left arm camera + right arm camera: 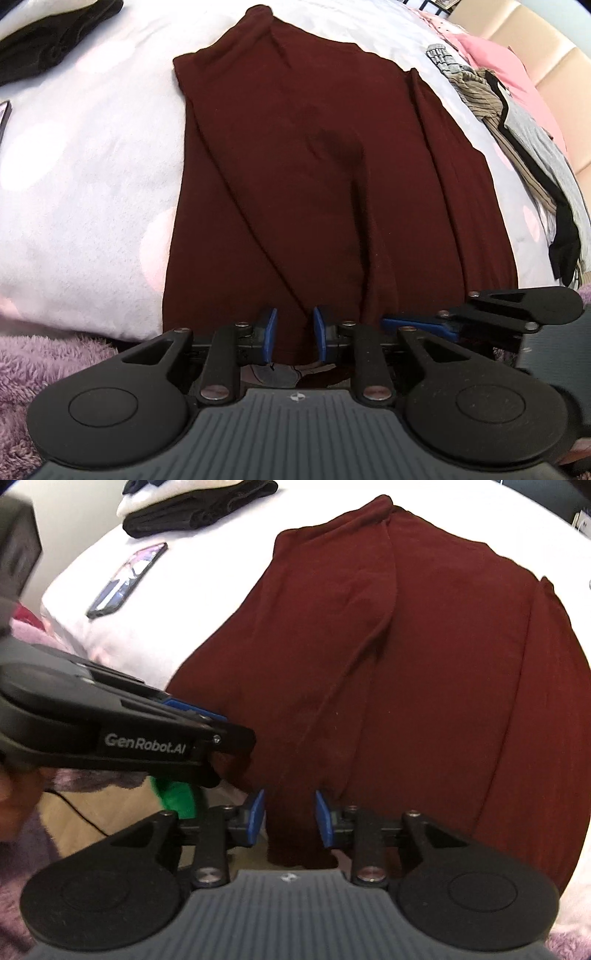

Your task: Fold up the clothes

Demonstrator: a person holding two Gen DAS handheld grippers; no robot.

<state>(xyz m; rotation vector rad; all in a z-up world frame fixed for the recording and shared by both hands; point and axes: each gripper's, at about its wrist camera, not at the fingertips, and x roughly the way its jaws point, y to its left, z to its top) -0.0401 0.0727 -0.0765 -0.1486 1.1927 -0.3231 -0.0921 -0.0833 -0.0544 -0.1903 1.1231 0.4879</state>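
Your maroon garment [332, 177] is lying spread lengthwise on the bed [92, 166], its near hem hanging over the bed's front edge and its far end narrowing toward the top of both views. Long creases are running down its middle.

Your left claw [294, 334] is sitting at the near hem with its blue pads [270, 334] standing apart. Cloth is lying between them, but the pads are not pressing it in this view; the claw is reading as released.

Your right claw [289, 818] is sitting at the same hem, just beside the left one, which is showing from the side in the right wrist view [207, 734]. Its blue pads [257, 818] are likewise standing apart with maroon cloth hanging between them and a visible gap on each side. It is gripping nothing.

A phone [127, 579] is lying on the bed to the left of the garment, well apart from it. Dark folded clothes [199, 507] are sitting at the far left corner. A pile of mixed clothes [517, 122], striped, grey and pink, is lying along the bed's right side. A purple fleece [44, 369] is showing below the bed's front edge.
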